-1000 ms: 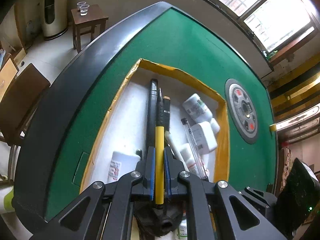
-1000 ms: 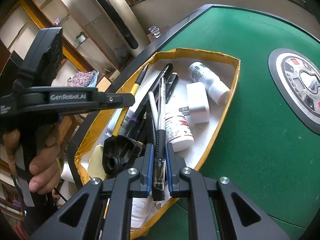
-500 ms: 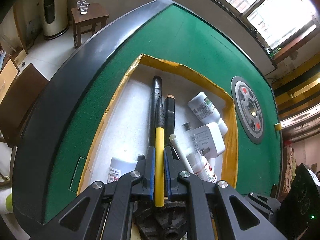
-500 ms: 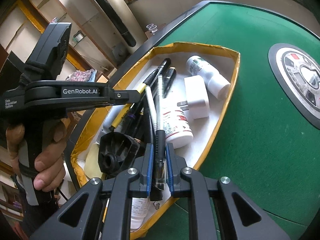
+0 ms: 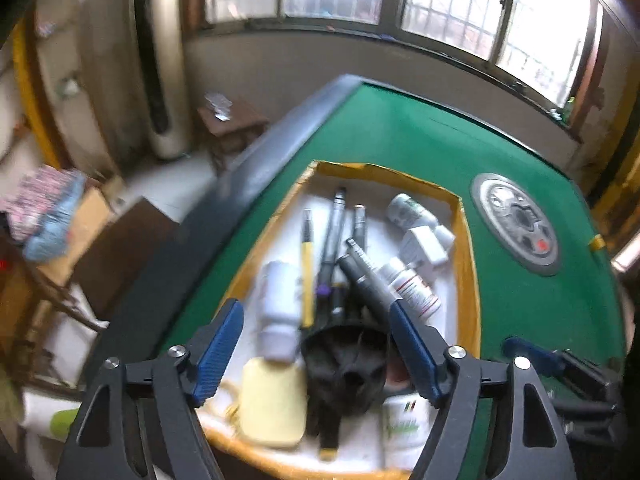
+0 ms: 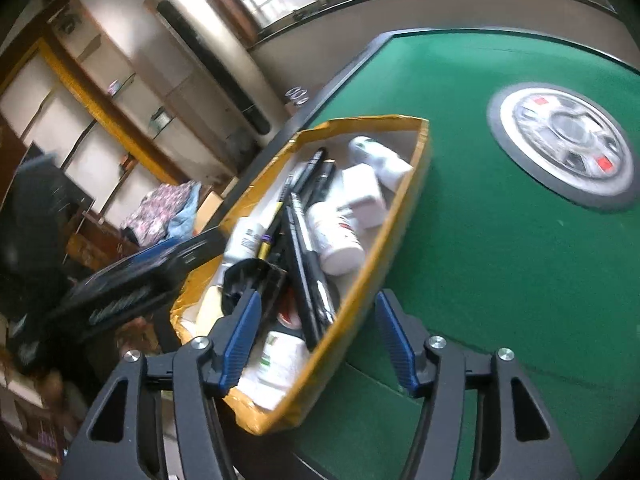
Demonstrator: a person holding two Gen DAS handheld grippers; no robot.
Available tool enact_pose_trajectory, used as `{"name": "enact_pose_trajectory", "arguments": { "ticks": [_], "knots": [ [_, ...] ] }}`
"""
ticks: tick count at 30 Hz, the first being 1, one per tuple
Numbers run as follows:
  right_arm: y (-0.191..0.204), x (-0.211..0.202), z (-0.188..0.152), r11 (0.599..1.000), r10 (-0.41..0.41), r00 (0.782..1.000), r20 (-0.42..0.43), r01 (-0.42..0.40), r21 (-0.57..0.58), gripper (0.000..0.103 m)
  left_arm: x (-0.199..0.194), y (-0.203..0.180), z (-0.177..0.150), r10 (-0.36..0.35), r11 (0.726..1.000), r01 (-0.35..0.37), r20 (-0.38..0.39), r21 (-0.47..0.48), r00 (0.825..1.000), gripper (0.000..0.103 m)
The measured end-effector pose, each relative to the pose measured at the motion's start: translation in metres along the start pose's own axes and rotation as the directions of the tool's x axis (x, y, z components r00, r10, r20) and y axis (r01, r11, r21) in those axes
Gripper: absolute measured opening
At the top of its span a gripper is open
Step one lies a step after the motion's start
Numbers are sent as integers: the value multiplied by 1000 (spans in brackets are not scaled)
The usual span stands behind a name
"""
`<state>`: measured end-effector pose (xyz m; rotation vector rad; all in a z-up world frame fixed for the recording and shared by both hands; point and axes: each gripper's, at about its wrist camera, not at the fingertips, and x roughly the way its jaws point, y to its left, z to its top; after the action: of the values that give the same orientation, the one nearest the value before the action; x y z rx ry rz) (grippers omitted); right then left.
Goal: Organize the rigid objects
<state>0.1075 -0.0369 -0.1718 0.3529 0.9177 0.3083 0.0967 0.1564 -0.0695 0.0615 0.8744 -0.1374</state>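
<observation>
A yellow-taped box (image 5: 466,260) with a white inside lies on the green table. My left gripper (image 5: 312,320) hangs above its near end, jaws opening wide with nothing pressed between the pads. The yellow pen (image 5: 307,276) lies in the box beside the black pens (image 5: 334,240). In the right wrist view my right gripper (image 6: 318,308) hovers over the box's (image 6: 406,208) near corner, jaws also opening and holding nothing. The clear pen (image 6: 310,264) rests slantwise on the pile, also seen as a grey barrel (image 5: 362,276). Both views are blurred.
The box also holds white bottles (image 5: 280,300), a white plug (image 5: 424,246), a black knob (image 5: 348,364) and a pale yellow block (image 5: 274,400). A round dial (image 6: 568,140) sits in the green felt (image 6: 500,260). The blurred left gripper (image 6: 132,280) shows beside the box.
Both grippers have opened and let go of their pens, which now lie in the box. Both grippers have drawn back from the box, so more of the room shows.
</observation>
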Motion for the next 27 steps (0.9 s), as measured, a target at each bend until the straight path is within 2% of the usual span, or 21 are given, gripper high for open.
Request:
{"name": "enact_pose_trajectory", "arguments": {
  "ticks": [5, 12, 27],
  "knots": [
    [11, -4, -16, 1000, -17, 1000, -16, 17, -18, 61, -17, 0, -17, 20, 1000, -20, 9, -2, 1000, 81],
    [30, -13, -29, 996, -55, 998, 11, 56, -65, 70, -34, 1, -27, 81, 997, -81, 36, 17, 996, 83],
    [40, -2, -29, 992, -119, 993, -11, 119, -45, 70, -30, 14, -32, 111, 993, -112, 24, 36, 993, 83]
  ]
}}
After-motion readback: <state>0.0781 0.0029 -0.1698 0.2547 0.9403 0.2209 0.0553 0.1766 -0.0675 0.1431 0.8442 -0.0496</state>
